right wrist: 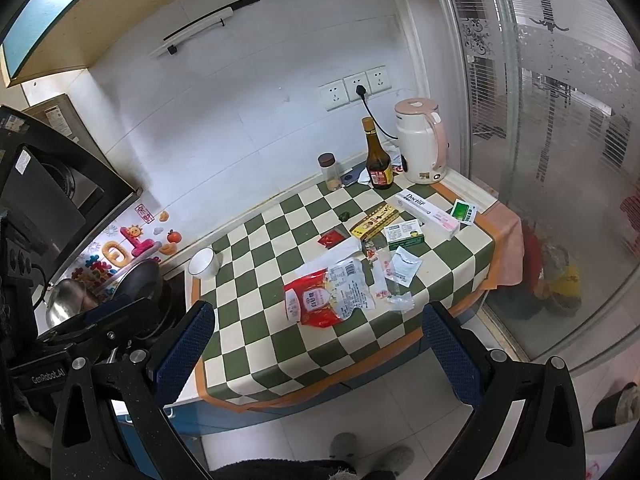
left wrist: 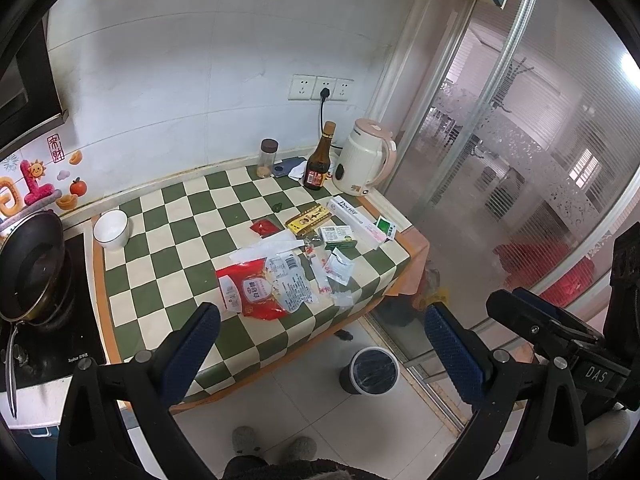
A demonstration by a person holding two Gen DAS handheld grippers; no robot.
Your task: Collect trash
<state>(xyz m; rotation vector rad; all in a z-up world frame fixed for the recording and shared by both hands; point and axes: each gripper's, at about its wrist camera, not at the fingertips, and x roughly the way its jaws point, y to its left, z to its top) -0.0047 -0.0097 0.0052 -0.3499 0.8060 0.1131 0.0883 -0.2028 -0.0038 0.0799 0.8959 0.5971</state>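
Hovering short of the counter's front edge, the left gripper (left wrist: 320, 348) has its blue-padded fingers spread wide with nothing between them, and the right gripper (right wrist: 319, 350) is spread just as wide and equally empty. Neither touches anything. The trash lies ahead on the green-and-cream checked cloth (left wrist: 160, 280): a torn red and clear sugar bag (right wrist: 326, 294) nearest the front edge, crumpled clear wrappers (right wrist: 400, 272) just to its right, a small red sachet (right wrist: 330, 237) behind it, then a yellow packet (right wrist: 374, 222), a green-and-white box (right wrist: 404, 234), a long white toothpaste box (right wrist: 426, 210) and a green sachet (right wrist: 464, 211) toward the right end. Farther back stand a dark bottle (right wrist: 376, 160), a brown-lidded jar (right wrist: 329, 172) and a cream kettle (right wrist: 422, 144); a white bowl (right wrist: 204, 263) sits near the cloth's left edge, well apart from the litter. Only the left wrist view shows the bin (left wrist: 370, 370) on the floor below the counter's front right corner, lined with a dark bag.
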